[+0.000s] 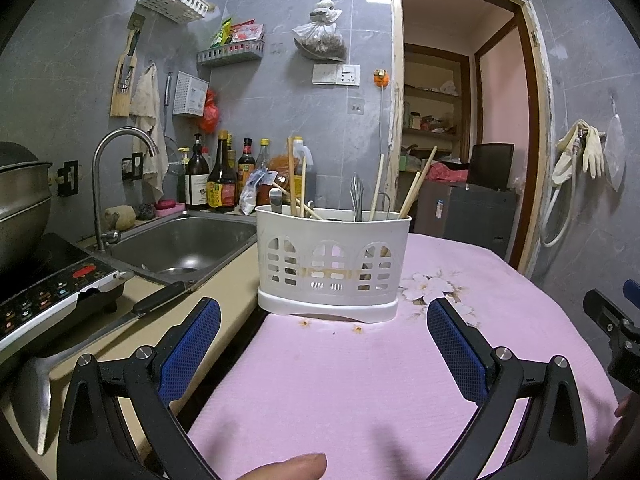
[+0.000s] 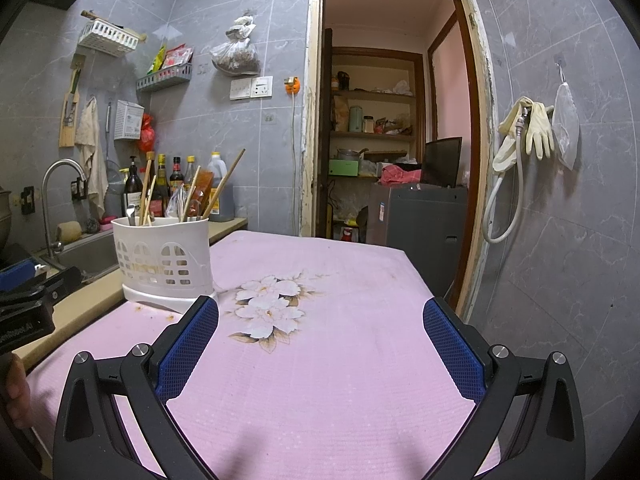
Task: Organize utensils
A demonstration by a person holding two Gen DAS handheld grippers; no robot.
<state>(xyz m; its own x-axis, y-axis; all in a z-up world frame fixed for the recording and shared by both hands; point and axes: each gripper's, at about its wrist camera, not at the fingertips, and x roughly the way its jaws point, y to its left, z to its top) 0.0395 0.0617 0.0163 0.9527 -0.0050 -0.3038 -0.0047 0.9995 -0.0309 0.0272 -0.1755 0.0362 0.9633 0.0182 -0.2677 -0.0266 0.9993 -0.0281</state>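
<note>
A white plastic utensil caddy (image 1: pixel 332 268) stands upright at the near left edge of the pink floral cloth (image 1: pixel 360 380), holding several wooden chopsticks (image 1: pixel 376 188), a fork and a spoon handle. In the right wrist view the same caddy (image 2: pixel 164 264) sits to the left. My left gripper (image 1: pixel 324 320) is open just in front of the caddy, nothing between its blue pads. My right gripper (image 2: pixel 320 320) is open over the cloth (image 2: pixel 340 360), right of the caddy, empty. A metal spoon (image 1: pixel 32 396) and a black-handled knife (image 1: pixel 132 316) lie on the beige counter at left.
A steel sink (image 1: pixel 180 248) with a tap lies left of the caddy, sauce bottles (image 1: pixel 220 184) behind it. An induction cooker (image 1: pixel 52 292) with a pot stands far left. An open doorway (image 2: pixel 392 140) leads to shelves. Rubber gloves (image 2: pixel 528 132) hang on the right wall. A fingertip (image 1: pixel 288 468) shows at the bottom edge.
</note>
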